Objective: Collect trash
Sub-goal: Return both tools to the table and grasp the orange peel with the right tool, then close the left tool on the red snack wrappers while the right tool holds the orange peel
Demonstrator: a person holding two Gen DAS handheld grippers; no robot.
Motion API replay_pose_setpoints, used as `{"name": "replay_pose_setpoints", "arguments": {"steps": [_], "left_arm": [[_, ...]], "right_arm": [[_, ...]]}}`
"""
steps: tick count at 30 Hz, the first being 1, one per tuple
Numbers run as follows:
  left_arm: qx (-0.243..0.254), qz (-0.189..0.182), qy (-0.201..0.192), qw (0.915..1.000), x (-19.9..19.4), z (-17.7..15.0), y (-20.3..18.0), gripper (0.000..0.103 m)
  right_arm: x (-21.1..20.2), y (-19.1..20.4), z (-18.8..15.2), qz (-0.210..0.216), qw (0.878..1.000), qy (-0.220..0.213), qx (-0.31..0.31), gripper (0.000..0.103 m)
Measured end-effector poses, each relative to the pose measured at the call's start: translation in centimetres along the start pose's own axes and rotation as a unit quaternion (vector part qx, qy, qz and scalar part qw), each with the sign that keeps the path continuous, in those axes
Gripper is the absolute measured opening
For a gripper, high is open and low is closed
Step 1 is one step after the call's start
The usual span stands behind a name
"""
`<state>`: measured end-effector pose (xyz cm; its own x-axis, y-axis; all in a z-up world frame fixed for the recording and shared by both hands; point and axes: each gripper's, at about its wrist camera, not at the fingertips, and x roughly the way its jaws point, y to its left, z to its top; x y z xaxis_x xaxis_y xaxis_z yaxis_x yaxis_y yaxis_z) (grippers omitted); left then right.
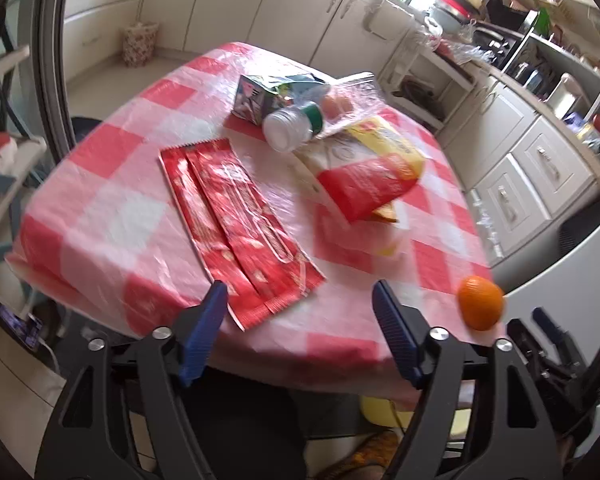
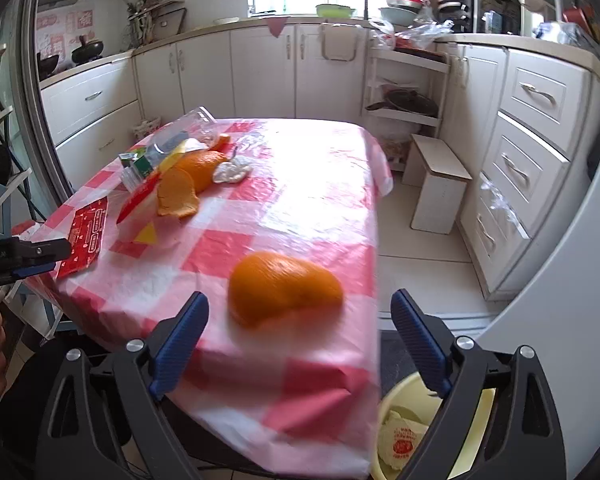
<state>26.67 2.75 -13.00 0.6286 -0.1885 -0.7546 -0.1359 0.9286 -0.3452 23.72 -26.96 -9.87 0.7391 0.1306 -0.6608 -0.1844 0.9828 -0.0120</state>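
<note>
A red-and-white checked table [image 1: 112, 216] carries the trash. A flat red wrapper [image 1: 236, 220] lies just beyond my left gripper [image 1: 300, 292], which stands open with nothing between its pads. Behind the wrapper lie a plastic bottle [image 1: 292, 124], a carton [image 1: 260, 96], a clear plastic bag [image 1: 352, 96] and a red-yellow bag [image 1: 372, 172]. A piece of orange peel [image 2: 284, 288] rests near the table's corner, right in front of my open right gripper [image 2: 300, 300], whose pads do not touch it. More peel [image 2: 188, 184] and a white tissue [image 2: 232, 172] lie farther back.
A yellow bin [image 2: 404, 440] with a crumpled bag inside stands on the floor below the table's near right corner. A white stool [image 2: 440, 184] and cabinets [image 2: 532, 152] line the right side. A metal rack [image 1: 4, 168] is at the left.
</note>
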Motion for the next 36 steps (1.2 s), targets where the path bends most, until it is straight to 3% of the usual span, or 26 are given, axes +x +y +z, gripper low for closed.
{"name": "replay_pose_setpoints", "arguments": {"steps": [5, 7, 11, 13, 15, 16, 18, 21, 22, 23, 29, 36], "left_arm": [[0.014, 0.045, -0.005, 0.9989, 2.2, 0.7, -0.4, 0.081], [0.034, 0.076, -0.009, 0.9965, 2.9, 0.9, -1.2, 0.082], [0.056, 0.105, -0.022, 0.9927, 3.5, 0.8, -1.7, 0.082], [0.066, 0.115, -0.031, 0.9907, 3.6, 0.7, -1.9, 0.078], [0.072, 0.127, -0.041, 0.9885, 3.5, 0.6, -1.8, 0.06], [0.07, 0.127, -0.045, 0.9884, 3.3, 0.6, -1.5, 0.053], [0.062, 0.123, -0.048, 0.9893, 3.2, 0.9, -0.9, 0.025], [0.048, 0.113, -0.048, 0.9913, 3.2, 1.2, -0.1, 0.006], [0.043, 0.109, -0.047, 0.9919, 3.2, 1.3, 0.1, 0.002], [0.039, 0.101, -0.044, 0.9931, 3.2, 1.3, 0.3, 0.0], [0.021, 0.053, -0.049, 0.9972, 2.3, 0.6, 1.0, 0.0], [0.005, 0.034, -0.055, 0.9979, 1.5, 0.4, 1.4, 0.0]], "right_arm": [[2.3, 0.9, 0.9, -0.002, 1.0, 0.009, 0.001, 0.091], [2.9, 1.0, 1.1, -0.001, 1.0, 0.016, 0.005, 0.091], [4.5, 0.9, 0.9, 0.01, 0.999, 0.036, 0.019, 0.091], [4.9, 0.9, 0.8, 0.007, 0.999, 0.041, 0.019, 0.09], [5.0, 1.0, 0.8, 0.006, 0.999, 0.043, 0.017, 0.088], [5.1, 1.0, 0.7, 0.005, 0.999, 0.043, 0.016, 0.083], [5.1, 1.3, 0.7, 0.003, 0.999, 0.043, 0.012, 0.077], [5.1, 1.6, 0.7, -0.002, 0.999, 0.041, 0.005, 0.066], [5.2, 1.5, 0.8, -0.001, 0.999, 0.041, 0.006, 0.055], [5.5, 1.3, 0.7, 0.011, 0.998, 0.052, 0.014, 0.035], [5.2, 0.7, 0.6, 0.013, 0.998, 0.047, 0.026, 0.031], [4.5, 0.3, 0.7, 0.022, 0.998, 0.039, 0.035, 0.03]]}}
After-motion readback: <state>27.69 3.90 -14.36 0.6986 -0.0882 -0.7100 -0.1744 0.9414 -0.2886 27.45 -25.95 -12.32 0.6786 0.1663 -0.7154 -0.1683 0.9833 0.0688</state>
